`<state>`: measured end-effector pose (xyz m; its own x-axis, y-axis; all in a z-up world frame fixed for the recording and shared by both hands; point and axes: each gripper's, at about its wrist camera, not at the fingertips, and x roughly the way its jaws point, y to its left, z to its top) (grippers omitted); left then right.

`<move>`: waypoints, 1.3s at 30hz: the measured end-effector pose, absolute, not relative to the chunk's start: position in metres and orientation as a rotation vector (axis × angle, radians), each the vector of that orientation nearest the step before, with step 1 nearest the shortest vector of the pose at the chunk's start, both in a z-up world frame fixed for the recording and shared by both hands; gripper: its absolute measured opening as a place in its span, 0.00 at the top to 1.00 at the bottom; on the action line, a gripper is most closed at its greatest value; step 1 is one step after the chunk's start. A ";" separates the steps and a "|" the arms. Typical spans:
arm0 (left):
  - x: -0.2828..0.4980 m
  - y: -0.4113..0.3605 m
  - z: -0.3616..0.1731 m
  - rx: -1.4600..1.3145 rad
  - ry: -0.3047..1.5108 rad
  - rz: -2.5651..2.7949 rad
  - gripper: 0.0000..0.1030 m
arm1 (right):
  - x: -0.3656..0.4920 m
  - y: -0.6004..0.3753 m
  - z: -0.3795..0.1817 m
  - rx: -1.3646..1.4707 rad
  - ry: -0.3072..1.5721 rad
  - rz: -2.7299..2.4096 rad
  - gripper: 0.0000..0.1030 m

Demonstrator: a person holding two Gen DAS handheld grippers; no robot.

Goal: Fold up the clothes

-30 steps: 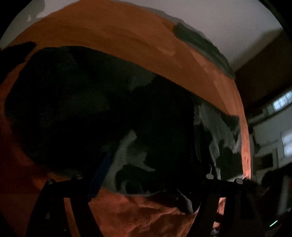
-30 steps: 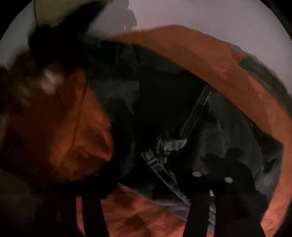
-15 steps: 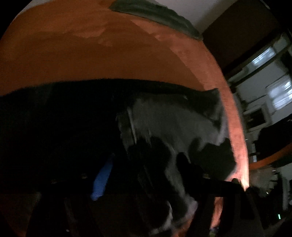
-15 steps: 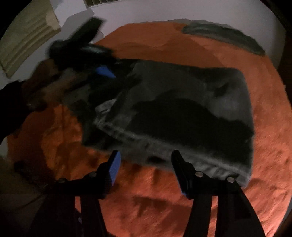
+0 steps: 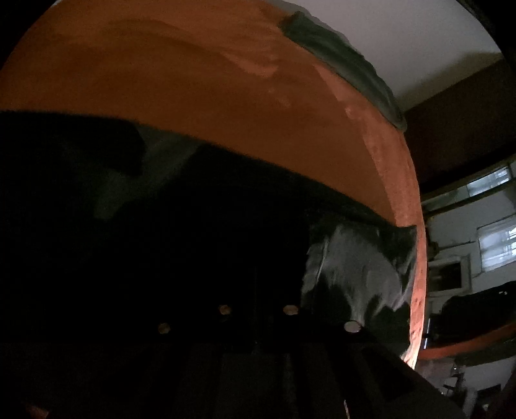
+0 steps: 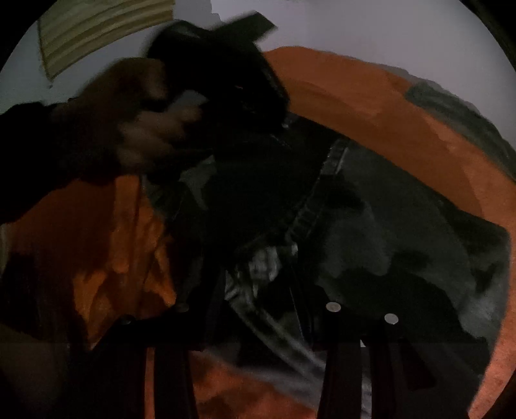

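Dark grey jeans (image 5: 354, 267) lie folded on an orange blanket (image 5: 225, 96). My left gripper (image 5: 256, 283) is pushed low into the denim. Its jaws are closing and stand nearly together, with dark cloth between them. The picture there is very dim. From the right wrist, the jeans (image 6: 403, 241) spread to the right and their crumpled waistband (image 6: 264, 267) sits between my right gripper's (image 6: 259, 290) fingers. Those jaws are closing, and gaps still show beside the cloth. A hand (image 6: 145, 129) holds the left gripper (image 6: 232, 96) at the jeans' far left edge.
The orange blanket (image 6: 354, 96) covers the whole bed. A grey-green cloth (image 5: 342, 64) lies along its far edge, also seen as the grey-green cloth (image 6: 451, 109) from the right. Beyond the bed's right edge are windows (image 5: 493, 245) and dark furniture. A striped panel (image 6: 96, 25) hangs on the wall.
My left gripper went from wide open to nearly closed while dropping into the jeans. My right gripper came down from above the blanket onto the waistband, and its jaws narrowed.
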<state>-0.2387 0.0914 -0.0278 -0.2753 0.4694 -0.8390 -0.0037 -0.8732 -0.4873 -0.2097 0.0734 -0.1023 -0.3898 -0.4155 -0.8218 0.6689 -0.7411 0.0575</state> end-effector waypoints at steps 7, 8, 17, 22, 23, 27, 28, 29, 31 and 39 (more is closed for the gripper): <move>-0.211 0.069 -0.023 -1.695 -0.579 2.174 0.65 | -0.172 0.058 -0.088 0.845 0.644 -2.178 0.80; -0.210 0.070 -0.023 -1.699 -0.566 2.163 0.64 | -0.166 0.052 -0.095 0.847 0.750 -2.140 0.80; -0.204 0.110 -0.030 -1.721 -0.488 2.014 0.60 | -0.150 0.042 -0.106 0.844 0.798 -2.099 0.61; -0.194 0.135 -0.032 -1.724 -0.481 1.938 0.59 | -0.153 0.043 -0.115 0.915 0.750 -2.099 0.62; -0.193 0.139 -0.035 -1.738 -0.473 1.936 0.59 | -0.153 0.042 -0.118 0.923 0.757 -2.090 0.62; -0.199 0.142 -0.040 -1.740 -0.460 1.959 0.59 | -0.158 0.039 -0.124 0.973 0.721 -2.087 0.64; -0.205 0.141 -0.035 -1.721 -0.460 1.988 0.59 | -0.160 0.038 -0.125 0.986 0.710 -2.087 0.64; -0.211 0.140 -0.032 -1.702 -0.463 2.013 0.59 | -0.161 0.039 -0.122 0.991 0.686 -2.088 0.64; -0.221 0.138 -0.028 -1.673 -0.484 2.051 0.57 | -0.163 0.042 -0.115 0.999 0.624 -2.090 0.61; -0.223 0.145 -0.024 -1.663 -0.530 2.062 0.54 | -0.172 0.060 -0.110 1.047 0.403 -2.072 0.46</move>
<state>-0.2233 0.1453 -0.0240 -0.1829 0.5556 -0.8111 -0.0952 -0.8311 -0.5479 -0.1716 0.0605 -0.1103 -0.3705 -0.4919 -0.7879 0.7515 -0.6573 0.0570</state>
